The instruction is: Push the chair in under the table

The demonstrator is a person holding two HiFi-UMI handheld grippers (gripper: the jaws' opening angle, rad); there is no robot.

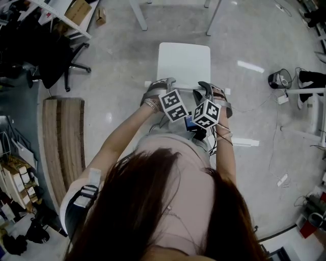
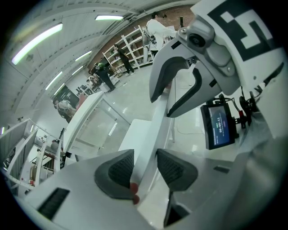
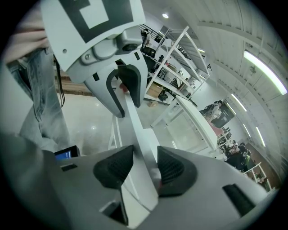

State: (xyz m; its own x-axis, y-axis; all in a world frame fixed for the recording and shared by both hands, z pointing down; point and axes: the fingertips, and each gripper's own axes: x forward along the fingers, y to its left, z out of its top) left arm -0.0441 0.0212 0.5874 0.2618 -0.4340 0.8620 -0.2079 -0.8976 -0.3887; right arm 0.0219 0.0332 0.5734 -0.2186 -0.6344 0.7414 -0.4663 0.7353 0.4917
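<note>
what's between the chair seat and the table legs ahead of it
Only bare floor. The head view shows the chair standing short of the table legs with nothing in the gap.

The chair (image 1: pixel 183 63) stands directly before the person, backrest nearest them. The left gripper (image 1: pixel 159 84) is on the backrest's left end, the right gripper (image 1: pixel 208 89) on its right end. The bench (image 1: pixel 138 15) legs stand beyond the seat.

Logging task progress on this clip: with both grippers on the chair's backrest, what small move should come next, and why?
Probably push the chair straight ahead toward the table legs: the left gripper and right gripper both clamp its backrest, and the seat is not yet under the table.
</note>
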